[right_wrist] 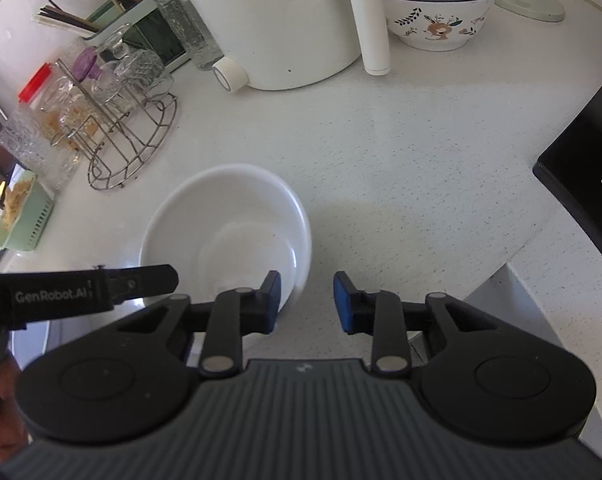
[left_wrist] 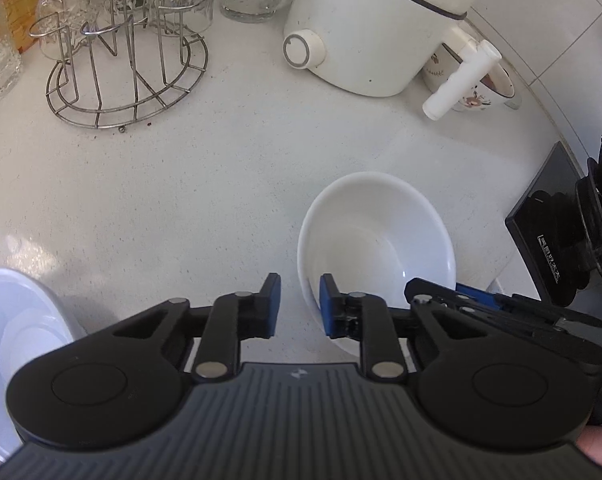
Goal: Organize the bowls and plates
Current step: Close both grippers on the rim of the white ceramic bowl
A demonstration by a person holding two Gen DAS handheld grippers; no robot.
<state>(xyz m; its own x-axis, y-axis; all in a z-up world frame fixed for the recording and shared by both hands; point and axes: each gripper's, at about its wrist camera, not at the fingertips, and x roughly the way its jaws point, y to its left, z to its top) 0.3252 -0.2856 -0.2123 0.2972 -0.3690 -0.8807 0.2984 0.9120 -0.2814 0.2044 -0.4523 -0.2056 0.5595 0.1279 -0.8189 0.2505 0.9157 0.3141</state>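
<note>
A white bowl (left_wrist: 375, 236) sits on the white counter; it also shows in the right wrist view (right_wrist: 225, 232). My left gripper (left_wrist: 299, 306) is open, its jaws straddling the bowl's near-left rim with a gap on both sides. My right gripper (right_wrist: 307, 304) is open, its jaws straddling the bowl's near-right rim without closing on it. The right gripper (left_wrist: 481, 300) shows at the bowl's right in the left wrist view. The left gripper (right_wrist: 81, 288) shows at the bowl's left in the right wrist view. Stacked white dishes (left_wrist: 17, 320) lie at the far left.
A white electric pot (left_wrist: 377, 24) with a handle stands at the back, a patterned bowl of food (right_wrist: 437, 12) beside it. A wire rack with glasses (left_wrist: 125, 60) stands back left. A black appliance (right_wrist: 585, 168) lies on the right. The counter edge (right_wrist: 513, 264) curves near right.
</note>
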